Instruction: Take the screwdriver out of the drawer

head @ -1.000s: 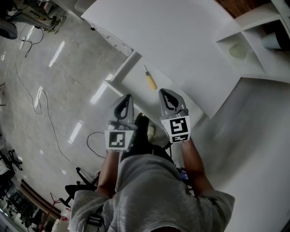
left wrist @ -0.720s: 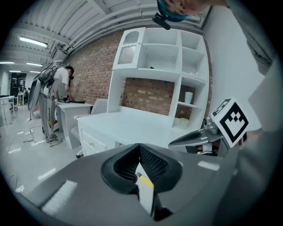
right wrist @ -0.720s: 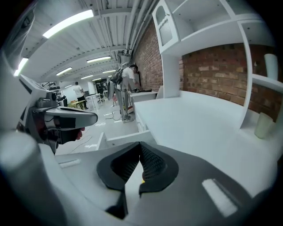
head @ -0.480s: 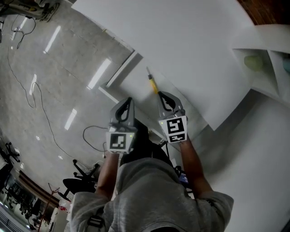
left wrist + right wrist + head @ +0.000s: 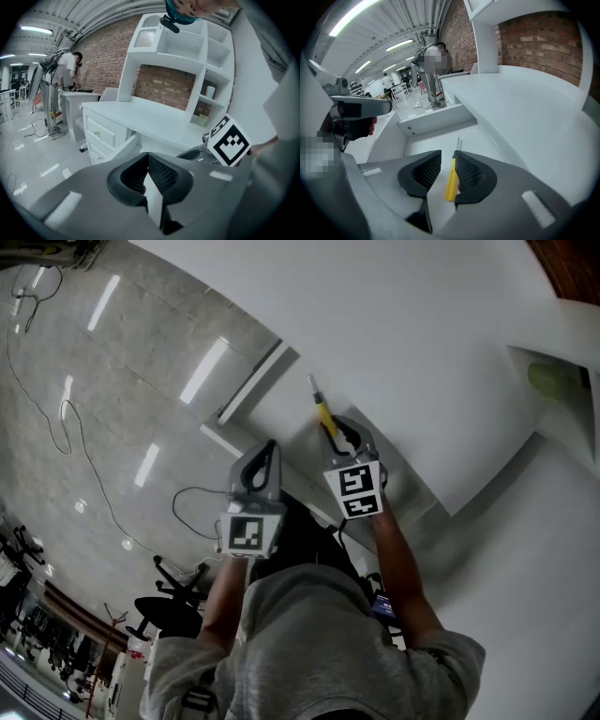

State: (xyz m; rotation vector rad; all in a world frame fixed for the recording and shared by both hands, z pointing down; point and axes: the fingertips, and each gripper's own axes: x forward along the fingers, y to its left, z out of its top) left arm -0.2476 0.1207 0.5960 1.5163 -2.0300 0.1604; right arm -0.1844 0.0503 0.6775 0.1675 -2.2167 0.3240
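Note:
A screwdriver (image 5: 323, 412) with a yellow handle and thin metal shaft lies on the floor of the open white drawer (image 5: 279, 416). My right gripper (image 5: 343, 433) points down into the drawer over the handle. In the right gripper view the yellow handle (image 5: 451, 180) lies between the jaws of the right gripper (image 5: 447, 154), close to the right-hand pad; the jaws are opening and not pressing on it. My left gripper (image 5: 262, 457) hangs at the drawer's near edge, left of the right one. In its own view the left gripper (image 5: 148, 160) is shut on nothing.
The white desk top (image 5: 403, 343) runs above the drawer, with a shelf unit (image 5: 562, 362) at its far right. The drawer's front wall (image 5: 436, 117) stands beyond the screwdriver tip. A cable (image 5: 66, 427) and a chair base (image 5: 173, 601) lie on the shiny floor to the left.
Both grippers have sunk toward the drawer. The right gripper moved forward over the screwdriver's handle, which now sits at its tips.

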